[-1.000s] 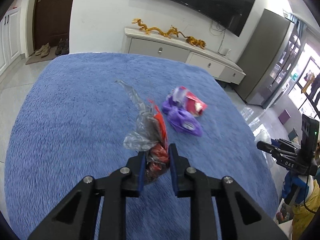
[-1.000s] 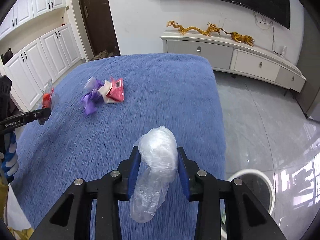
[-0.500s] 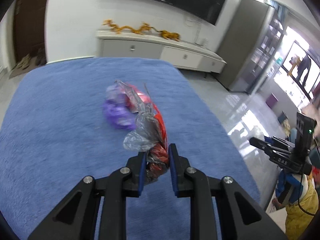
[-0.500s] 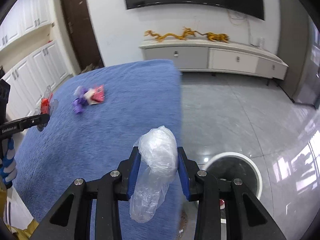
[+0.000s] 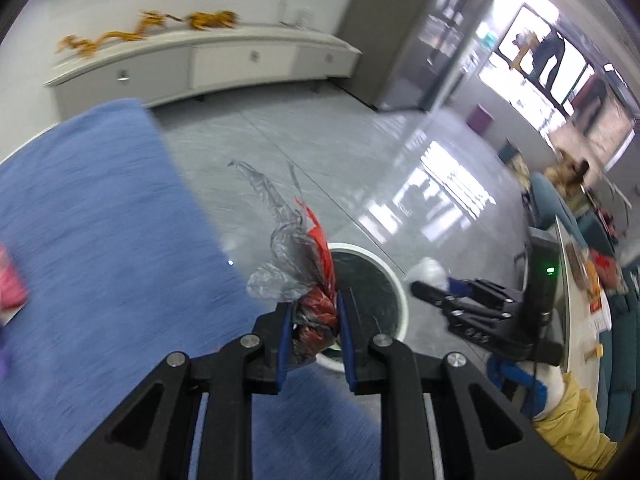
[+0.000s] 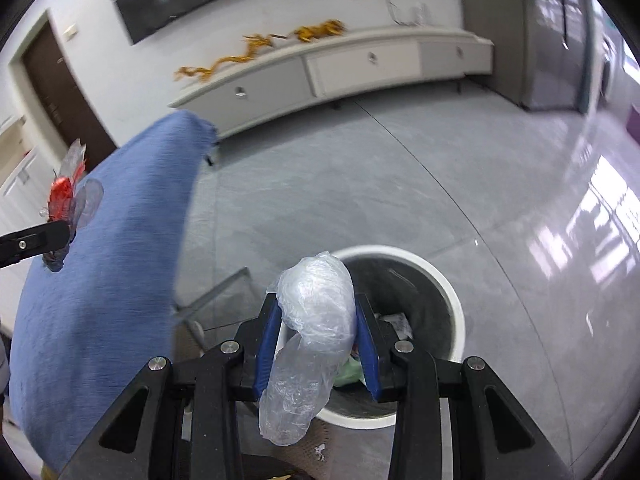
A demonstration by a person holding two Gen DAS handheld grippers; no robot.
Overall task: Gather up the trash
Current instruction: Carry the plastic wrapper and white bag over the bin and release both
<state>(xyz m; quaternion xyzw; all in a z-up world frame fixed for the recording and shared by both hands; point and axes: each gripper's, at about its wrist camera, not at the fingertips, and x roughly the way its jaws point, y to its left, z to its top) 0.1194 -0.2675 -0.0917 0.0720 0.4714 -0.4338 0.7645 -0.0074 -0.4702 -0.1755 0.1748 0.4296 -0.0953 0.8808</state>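
Note:
My left gripper [image 5: 313, 320] is shut on a crumpled red and clear wrapper [image 5: 304, 264], held at the blue table's right edge beside a white-rimmed trash bin [image 5: 396, 296] on the floor. My right gripper [image 6: 316, 320] is shut on a clear plastic bag [image 6: 312, 328], held above the near rim of the same bin [image 6: 452, 292], which holds some trash. The right gripper [image 5: 428, 292] with its bag also shows in the left wrist view. The left gripper's tip and wrapper [image 6: 64, 196] show at the left of the right wrist view.
The blue fuzzy table top [image 5: 100, 240] fills the left. A pink packet [image 5: 10, 288] lies at its far left edge. A white sideboard [image 6: 340, 68] with golden dragons stands against the wall. Grey tiled floor [image 6: 400, 184] surrounds the bin.
Both grippers have swung right, off the blue table toward the bin. The bin is now close under the right gripper. The purple and pink trash has slid out of view to the left.

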